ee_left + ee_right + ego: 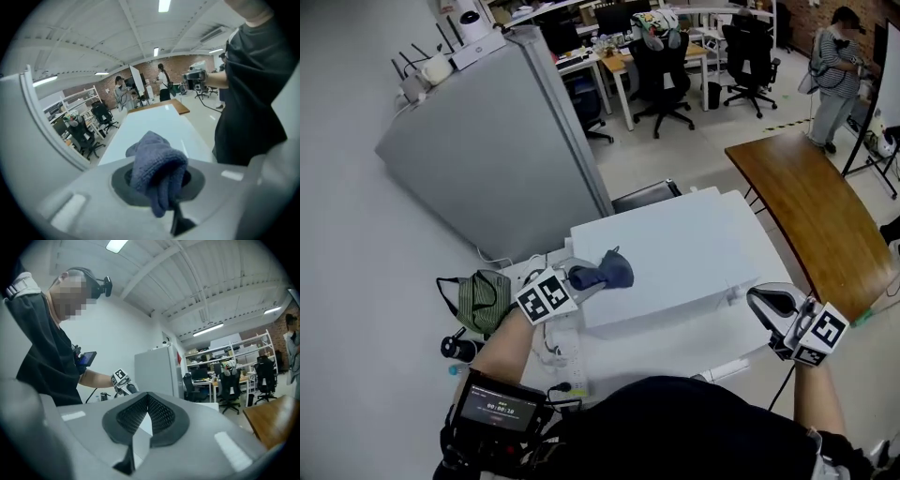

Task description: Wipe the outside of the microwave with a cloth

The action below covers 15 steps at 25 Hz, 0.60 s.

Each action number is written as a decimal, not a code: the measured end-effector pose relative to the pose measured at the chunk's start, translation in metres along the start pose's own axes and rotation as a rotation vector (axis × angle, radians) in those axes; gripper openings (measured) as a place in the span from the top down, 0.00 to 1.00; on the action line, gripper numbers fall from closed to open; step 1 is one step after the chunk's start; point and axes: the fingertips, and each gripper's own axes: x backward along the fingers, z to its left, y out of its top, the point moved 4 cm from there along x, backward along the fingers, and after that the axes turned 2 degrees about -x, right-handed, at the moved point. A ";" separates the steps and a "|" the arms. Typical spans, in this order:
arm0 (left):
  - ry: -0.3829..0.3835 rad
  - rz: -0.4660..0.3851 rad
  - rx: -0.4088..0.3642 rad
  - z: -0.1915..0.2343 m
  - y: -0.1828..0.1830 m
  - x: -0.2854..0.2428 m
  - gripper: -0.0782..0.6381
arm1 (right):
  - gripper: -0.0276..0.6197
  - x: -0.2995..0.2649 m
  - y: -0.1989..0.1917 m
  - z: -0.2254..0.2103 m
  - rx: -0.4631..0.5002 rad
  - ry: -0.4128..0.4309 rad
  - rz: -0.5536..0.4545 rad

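— Where is the cloth found?
— The cloth (605,270) is pinched in the left tool (584,279) and bunched, with one fold drooping past the jaws. It is held over the near left corner of the microwave (694,253), above its white top. Whether it is pressed onto the surface cannot be told.

— And what is the microwave set on?
— A white table (666,349), on which a power strip (569,361) is also laid.

— How is the right tool kept?
— The right tool (772,305) is held off the microwave's near right corner. Its jaws are pressed together at the tips, and nothing is gripped.

— Are any containers seen?
— A green striped bag (483,300) is lying left of the microwave, near the left tool. Its contents cannot be made out. A grey refrigerator (497,159) stands behind, and a brown wooden table (806,216) is seen at the right.
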 end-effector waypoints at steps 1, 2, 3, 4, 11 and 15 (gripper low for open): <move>0.014 0.014 0.017 -0.003 -0.019 0.014 0.81 | 0.95 -0.014 -0.001 0.008 0.000 0.020 0.003; 0.024 0.021 0.037 -0.005 -0.035 0.023 0.81 | 0.95 -0.025 -0.002 0.014 -0.002 0.036 0.004; 0.029 0.024 0.055 -0.008 -0.047 0.027 0.81 | 0.95 -0.034 -0.003 0.019 -0.006 0.048 0.003; 0.027 0.028 0.069 -0.011 -0.055 0.027 0.81 | 0.95 -0.040 -0.004 0.023 -0.013 0.056 0.000; -0.054 0.013 0.045 -0.021 -0.019 -0.033 0.81 | 0.95 0.004 0.002 0.002 -0.029 -0.025 -0.017; -0.112 -0.008 -0.003 -0.016 0.050 -0.106 0.81 | 0.95 0.071 0.000 -0.041 -0.031 -0.114 -0.016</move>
